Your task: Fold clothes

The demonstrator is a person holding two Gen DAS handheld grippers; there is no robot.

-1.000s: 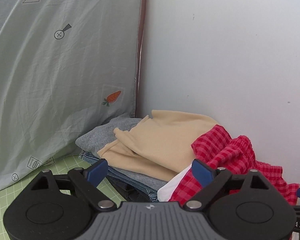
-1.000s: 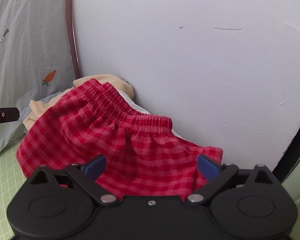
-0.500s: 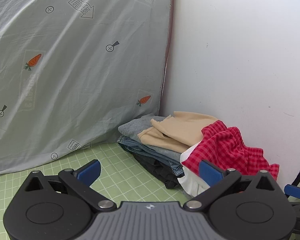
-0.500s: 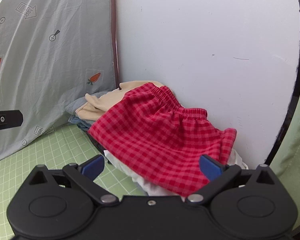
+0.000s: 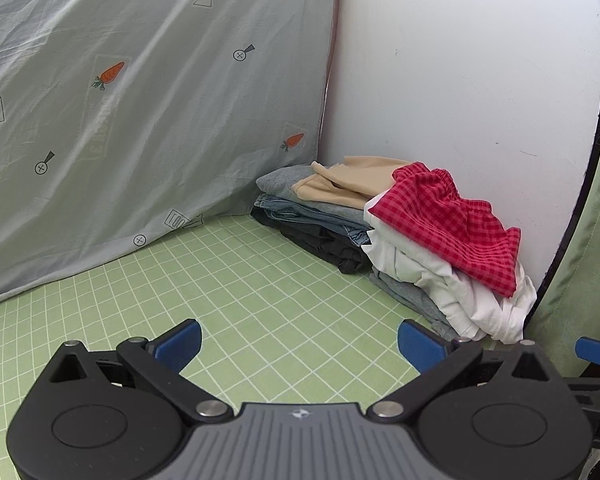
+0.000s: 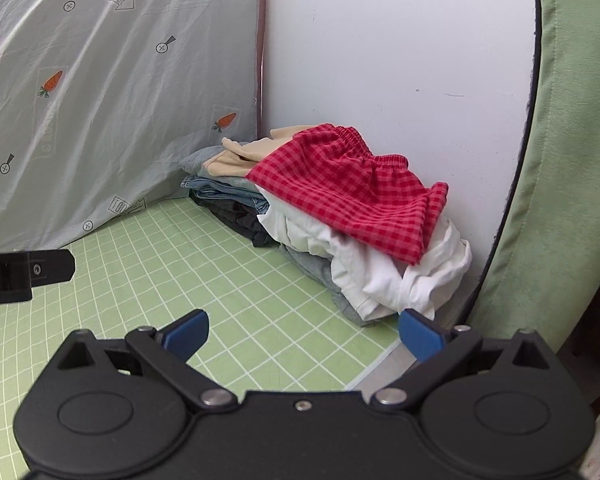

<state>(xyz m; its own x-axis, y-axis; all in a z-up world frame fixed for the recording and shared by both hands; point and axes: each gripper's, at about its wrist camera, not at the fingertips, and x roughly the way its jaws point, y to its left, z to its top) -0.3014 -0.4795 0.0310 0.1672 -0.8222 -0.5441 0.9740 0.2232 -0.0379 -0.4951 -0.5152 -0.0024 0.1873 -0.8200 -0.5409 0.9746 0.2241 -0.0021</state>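
Observation:
Red checked shorts (image 5: 448, 220) (image 6: 352, 184) lie on top of a pile of clothes in the far corner of the green grid mat (image 5: 240, 292) (image 6: 204, 280). Under them are a white garment (image 5: 452, 288) (image 6: 388, 272), a beige one (image 5: 344, 184) (image 6: 236, 156), grey tops, jeans (image 5: 308, 216) and dark trousers (image 5: 324, 244). My left gripper (image 5: 299, 344) is open and empty, well short of the pile. My right gripper (image 6: 302, 334) is open and empty, also short of it.
A grey sheet printed with carrots (image 5: 120, 120) (image 6: 100, 100) hangs at the left. A white wall (image 5: 460, 72) stands behind the pile. A green cushion (image 6: 560, 180) is at the right. The left gripper's side (image 6: 20, 276) shows at the right view's left edge.
Both grippers have pulled back from the pile, which looks smaller and farther now. The red shorts stay on top of the pile. Both grippers stay open.

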